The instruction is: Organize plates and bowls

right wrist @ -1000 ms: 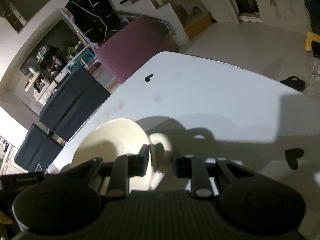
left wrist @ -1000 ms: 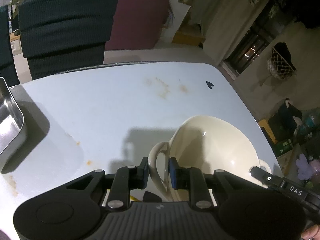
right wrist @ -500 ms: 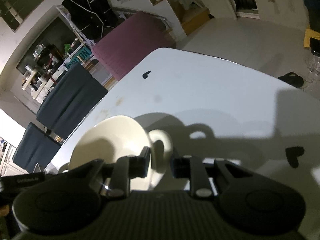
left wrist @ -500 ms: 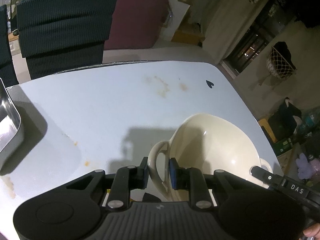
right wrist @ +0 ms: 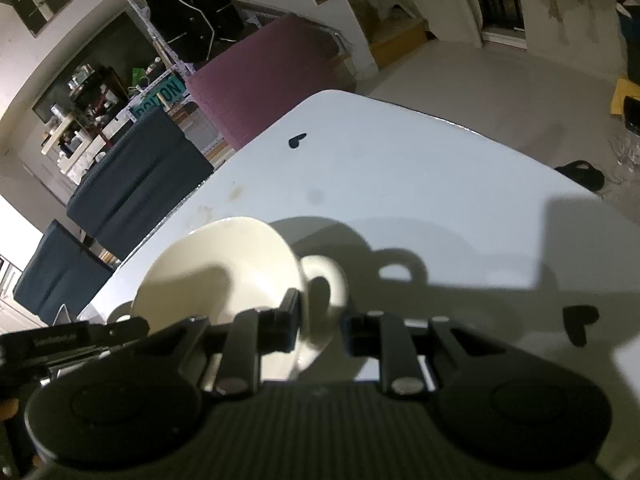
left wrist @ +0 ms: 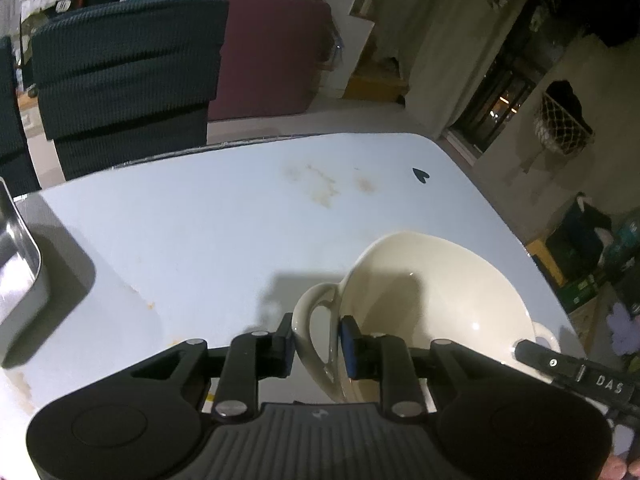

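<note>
Bowl (left wrist: 436, 312), cream with two loop handles, sits on the tabletop (left wrist: 208, 240) near its right edge. Left wrist view: left hand-held gripper (left wrist: 316, 344) clamps one handle, jaws easing open; judged advice: keep the pull level so the handle does not slip. A metal tray (left wrist: 20, 264) lies well apart at left, chairs beyond. Right wrist view: right hand-held gripper (right wrist: 320, 326) closes on the opposite handle (right wrist: 326, 292); the tabletop ahead carries only stains and a dark heart mark (right wrist: 297, 141).

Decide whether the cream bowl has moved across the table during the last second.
No, hardly: the bowl keeps nearly the same gap to the black heart mark on the table, edging towards it at most.
</note>
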Demonstrator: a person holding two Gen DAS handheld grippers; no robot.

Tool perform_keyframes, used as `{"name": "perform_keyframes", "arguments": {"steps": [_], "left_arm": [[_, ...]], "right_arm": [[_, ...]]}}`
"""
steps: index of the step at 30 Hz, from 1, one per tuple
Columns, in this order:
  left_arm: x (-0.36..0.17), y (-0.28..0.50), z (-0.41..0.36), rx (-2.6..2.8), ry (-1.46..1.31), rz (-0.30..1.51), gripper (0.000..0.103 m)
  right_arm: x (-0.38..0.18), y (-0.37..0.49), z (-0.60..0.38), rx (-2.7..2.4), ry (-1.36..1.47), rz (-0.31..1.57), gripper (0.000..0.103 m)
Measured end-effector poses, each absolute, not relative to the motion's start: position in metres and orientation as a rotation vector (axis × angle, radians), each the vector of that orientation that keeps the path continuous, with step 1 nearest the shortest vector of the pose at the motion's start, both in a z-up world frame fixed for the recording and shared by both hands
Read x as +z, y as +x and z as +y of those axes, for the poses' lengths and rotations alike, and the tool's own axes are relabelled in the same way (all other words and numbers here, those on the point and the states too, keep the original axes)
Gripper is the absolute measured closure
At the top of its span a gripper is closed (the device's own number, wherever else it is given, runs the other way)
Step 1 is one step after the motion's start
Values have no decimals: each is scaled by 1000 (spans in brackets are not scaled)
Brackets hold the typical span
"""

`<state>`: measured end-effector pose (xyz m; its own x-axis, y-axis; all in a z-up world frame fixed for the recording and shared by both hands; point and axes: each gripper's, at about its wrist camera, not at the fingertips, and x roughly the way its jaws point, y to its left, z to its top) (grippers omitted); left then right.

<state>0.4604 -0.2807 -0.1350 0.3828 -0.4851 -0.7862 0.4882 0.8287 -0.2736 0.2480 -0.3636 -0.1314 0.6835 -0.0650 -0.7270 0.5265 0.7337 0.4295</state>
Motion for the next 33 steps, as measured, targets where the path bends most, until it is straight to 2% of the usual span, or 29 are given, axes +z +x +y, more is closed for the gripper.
{"name": "perform_keyframes", "arguments": {"steps": [4,22,33], "left_arm": [[-133,455,-285,-622,66,974,75],[-132,435,-278,-615,21,946,77],[-93,406,-250,-583,29,898,77]], "right_arm": [[-131,252,-365,-365,682,763,78],[-128,252,-361,-353,583,780,77],[-108,238,-351,-271,570,743,77]]}}
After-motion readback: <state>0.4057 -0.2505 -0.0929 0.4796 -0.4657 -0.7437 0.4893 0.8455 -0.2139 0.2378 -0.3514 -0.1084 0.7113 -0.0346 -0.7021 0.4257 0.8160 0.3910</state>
